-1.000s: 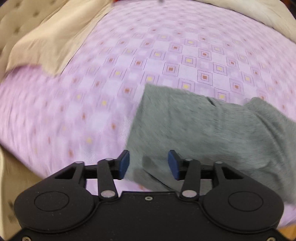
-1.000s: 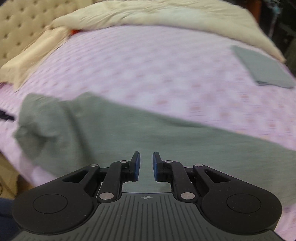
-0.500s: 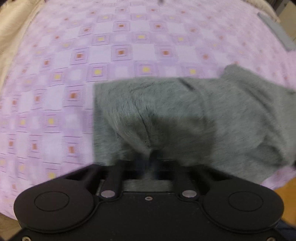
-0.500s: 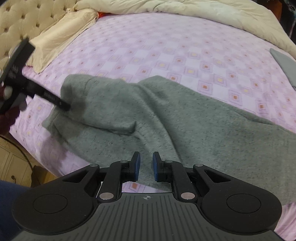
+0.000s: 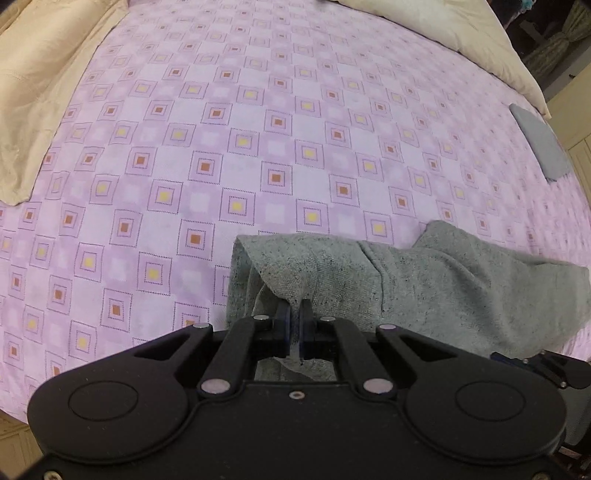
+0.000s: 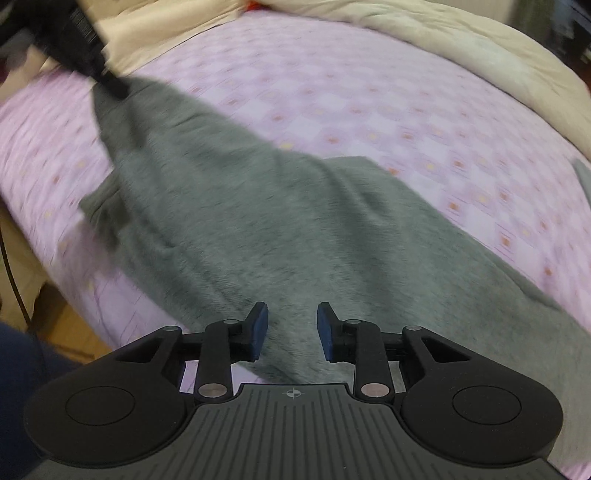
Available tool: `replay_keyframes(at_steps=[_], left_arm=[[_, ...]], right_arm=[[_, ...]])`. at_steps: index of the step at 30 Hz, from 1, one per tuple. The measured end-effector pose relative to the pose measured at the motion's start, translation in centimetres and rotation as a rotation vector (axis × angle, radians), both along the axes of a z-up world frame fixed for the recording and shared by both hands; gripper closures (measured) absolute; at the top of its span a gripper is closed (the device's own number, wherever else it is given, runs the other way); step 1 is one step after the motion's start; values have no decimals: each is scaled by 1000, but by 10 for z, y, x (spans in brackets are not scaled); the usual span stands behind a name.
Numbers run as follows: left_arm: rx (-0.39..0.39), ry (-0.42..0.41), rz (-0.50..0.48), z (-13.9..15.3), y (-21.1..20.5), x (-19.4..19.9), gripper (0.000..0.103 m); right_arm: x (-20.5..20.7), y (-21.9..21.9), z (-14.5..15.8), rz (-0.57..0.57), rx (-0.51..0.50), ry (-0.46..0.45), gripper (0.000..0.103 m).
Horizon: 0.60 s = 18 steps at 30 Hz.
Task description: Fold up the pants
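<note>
Grey pants (image 5: pixel 443 288) lie spread across the purple patterned bed sheet (image 5: pixel 258 129), close to the bed's near edge. My left gripper (image 5: pixel 295 314) is shut on a raised fold at the pants' left end, and the cloth hangs over the blue pads. In the right wrist view the same gripper (image 6: pixel 107 83) shows at the top left, pulling that end of the pants (image 6: pixel 277 229) up. My right gripper (image 6: pixel 291 325) hovers over the middle of the pants. Its jaws are opening and the pads press on nothing.
A beige pillow (image 5: pixel 44 92) lies at the back left and a cream duvet (image 5: pixel 443 33) along the far side. A folded grey cloth (image 5: pixel 543 147) rests at the right edge. Wooden floor (image 6: pixel 62 325) and a person's dark blue leg (image 6: pixel 22 387) border the bed's near side.
My left gripper went from open to shut on the pants' end and has lifted it. The right gripper's jaws have widened, and it has moved across the pants.
</note>
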<state>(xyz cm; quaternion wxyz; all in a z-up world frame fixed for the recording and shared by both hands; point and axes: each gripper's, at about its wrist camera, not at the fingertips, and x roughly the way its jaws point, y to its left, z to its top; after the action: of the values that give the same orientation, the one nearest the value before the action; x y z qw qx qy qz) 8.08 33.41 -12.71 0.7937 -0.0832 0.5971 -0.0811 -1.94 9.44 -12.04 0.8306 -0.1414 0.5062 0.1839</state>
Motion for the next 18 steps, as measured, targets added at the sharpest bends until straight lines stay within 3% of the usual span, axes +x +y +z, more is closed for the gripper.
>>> replay_keyframes(at_steps=[5,8,10,12,18], left_arm=[[6,48,-7,-1,3,-13,98],[-1,111,27,-17,9,-23,98],[-5,151,54,-29,14,-31,98],[5,170,68,-37,18,-36,97],[7,192,94,-46,23,-43,97]], right_arm=[[3,11,-8,51,29,41,74],[10,19,-30,76,34,160,74],[9,25,-41,105,2,193,74],[8,29,-38,115,-10,182,74],[15,39,-6,135,80,72,74]])
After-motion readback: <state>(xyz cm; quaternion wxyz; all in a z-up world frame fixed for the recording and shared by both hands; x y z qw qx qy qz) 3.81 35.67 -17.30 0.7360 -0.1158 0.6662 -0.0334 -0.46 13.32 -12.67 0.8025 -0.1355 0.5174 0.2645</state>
